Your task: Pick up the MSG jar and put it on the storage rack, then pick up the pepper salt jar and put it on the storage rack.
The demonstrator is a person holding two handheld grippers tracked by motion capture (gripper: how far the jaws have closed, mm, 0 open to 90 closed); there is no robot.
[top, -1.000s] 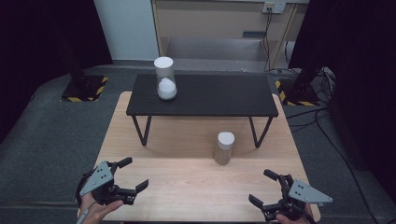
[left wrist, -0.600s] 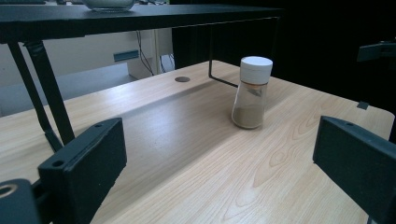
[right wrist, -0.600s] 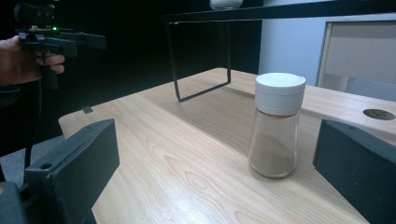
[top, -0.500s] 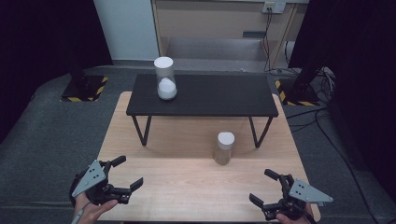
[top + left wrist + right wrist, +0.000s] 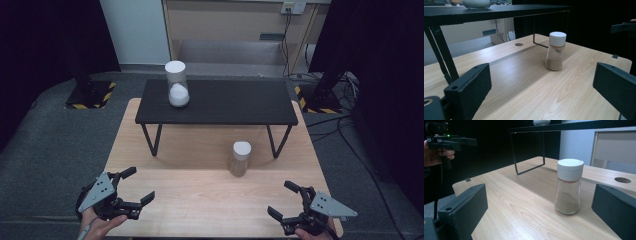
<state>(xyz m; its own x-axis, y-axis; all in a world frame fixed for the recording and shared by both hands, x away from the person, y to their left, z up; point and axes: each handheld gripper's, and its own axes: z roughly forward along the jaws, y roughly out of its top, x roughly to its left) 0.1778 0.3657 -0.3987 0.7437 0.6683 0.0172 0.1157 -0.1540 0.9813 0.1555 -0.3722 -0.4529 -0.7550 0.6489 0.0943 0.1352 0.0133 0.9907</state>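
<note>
high view: left gripper (image 5: 134,189) has drifted down-left toward the table (image 5: 200,200) edge, jaws spread, empty; right gripper (image 5: 286,200) likewise released. shaker (image 5: 240,158) untouched, so nothing begun.

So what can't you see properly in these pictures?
- Tall jar on the shelf: top cut off by the left gripper view's upper edge.
- What the powder in the small jar is: no label shows.
- Left gripper and right gripper: the person's hands are cut off by the high view's bottom edge.
</note>
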